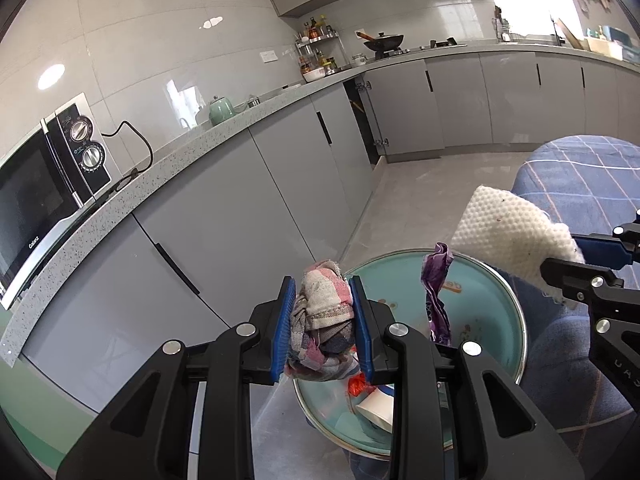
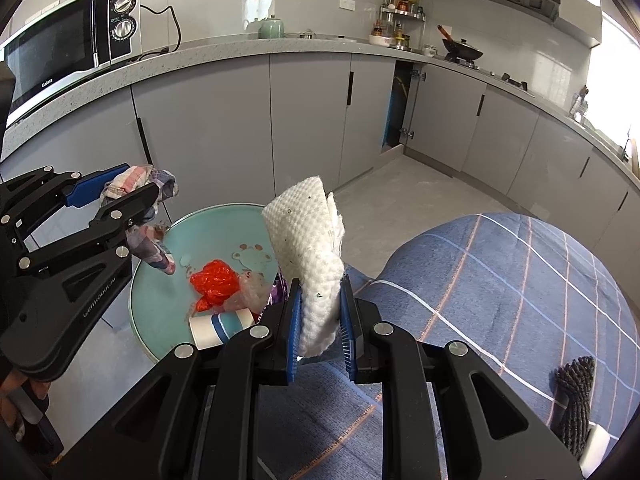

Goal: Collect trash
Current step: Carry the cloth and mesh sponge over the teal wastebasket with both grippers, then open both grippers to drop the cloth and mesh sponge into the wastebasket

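Left gripper (image 1: 323,320) squeezed tight on a checked rag (image 1: 324,322), held up over the left edge of the round blue tray (image 2: 160,320). Right gripper (image 2: 320,334) pinched on a white bumpy paper towel (image 2: 310,256), up over the tray's right edge. On the tray: red plastic scrap (image 2: 214,282), purple wrapper (image 1: 437,292), small paper cup (image 2: 218,326). Blue checked blanket (image 2: 500,280) just right of the tray.

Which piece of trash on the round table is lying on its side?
The paper cup, white with blue bands, tipped over at the table's near edge; the red plastic bag beside it is just crumpled.
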Tool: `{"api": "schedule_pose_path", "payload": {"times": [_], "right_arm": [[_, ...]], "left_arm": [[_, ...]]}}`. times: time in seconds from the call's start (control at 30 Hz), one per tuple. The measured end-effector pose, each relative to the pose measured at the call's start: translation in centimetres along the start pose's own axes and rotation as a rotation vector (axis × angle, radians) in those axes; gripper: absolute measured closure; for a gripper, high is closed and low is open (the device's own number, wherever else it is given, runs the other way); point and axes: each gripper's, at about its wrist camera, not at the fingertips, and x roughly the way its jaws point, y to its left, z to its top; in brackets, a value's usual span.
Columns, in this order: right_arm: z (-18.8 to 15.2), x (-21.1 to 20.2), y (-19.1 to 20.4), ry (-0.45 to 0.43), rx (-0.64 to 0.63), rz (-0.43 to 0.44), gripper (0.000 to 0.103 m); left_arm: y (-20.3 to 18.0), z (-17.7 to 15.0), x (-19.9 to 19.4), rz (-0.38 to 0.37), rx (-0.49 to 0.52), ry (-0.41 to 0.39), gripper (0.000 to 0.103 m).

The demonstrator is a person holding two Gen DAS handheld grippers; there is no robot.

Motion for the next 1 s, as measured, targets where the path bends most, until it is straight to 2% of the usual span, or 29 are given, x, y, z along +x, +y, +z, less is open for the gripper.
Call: {"api": "schedule_pose_path", "payload": {"times": [0.07,0.9,1.0], "right_arm": [[0.0,0.1,-0.1,0.001,-0.001,0.002,0.084],[0.5,1.5,0.7,0.010,-0.032,0.029,0.084],[0.6,1.7,0.8,0.011,-0.038,0.045,0.079]], "left_arm": [[-0.2,-0.1,0.1,0.022,0.012,-0.003,0.075],[0.5,-0.3,0.9,-0.004,-0.024,0.027,0.075],[0.6,-0.3,0.9,-0.005,-0.027,0.028,0.072]]}}
